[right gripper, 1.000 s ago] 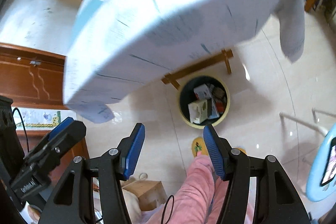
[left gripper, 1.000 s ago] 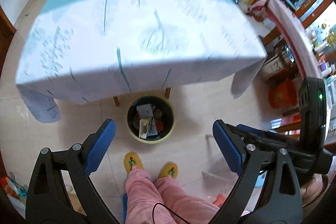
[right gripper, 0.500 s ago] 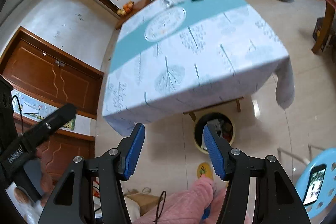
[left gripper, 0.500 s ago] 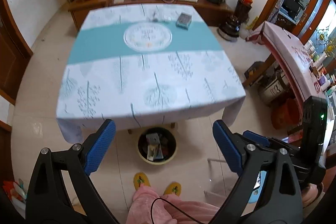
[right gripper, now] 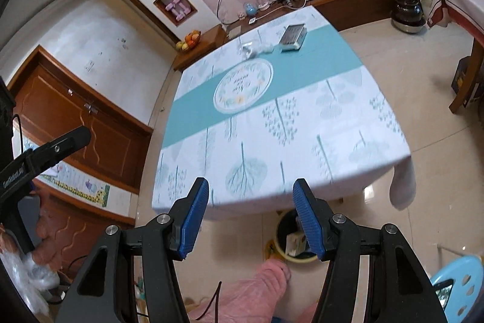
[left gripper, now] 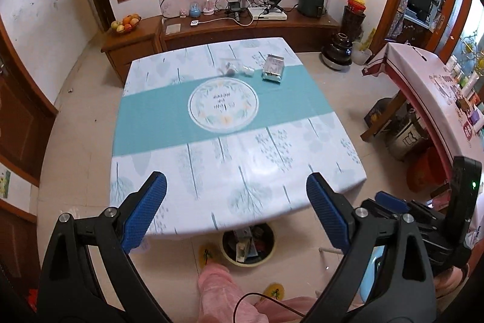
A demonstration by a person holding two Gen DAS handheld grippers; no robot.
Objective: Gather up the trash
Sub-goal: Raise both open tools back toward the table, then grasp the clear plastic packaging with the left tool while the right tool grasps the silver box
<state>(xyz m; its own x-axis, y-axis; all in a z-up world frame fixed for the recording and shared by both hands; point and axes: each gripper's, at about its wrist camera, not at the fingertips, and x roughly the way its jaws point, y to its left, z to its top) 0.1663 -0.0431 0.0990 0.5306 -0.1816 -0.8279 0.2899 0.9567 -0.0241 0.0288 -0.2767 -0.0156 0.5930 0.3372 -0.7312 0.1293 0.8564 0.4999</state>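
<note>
Silver foil packet [left gripper: 273,68] lies on far side of table [left gripper: 211,171], at teal stripe's edge; clear wrapper [left gripper: 227,66] and white scrap [left gripper: 248,70] just beside it. Trash bin [left gripper: 248,244] w/ rubbish on floor under near edge. Left gripper [left gripper: 236,202] and right gripper [right gripper: 250,199]: both spread apart, holding nothing, over near edge.
</note>
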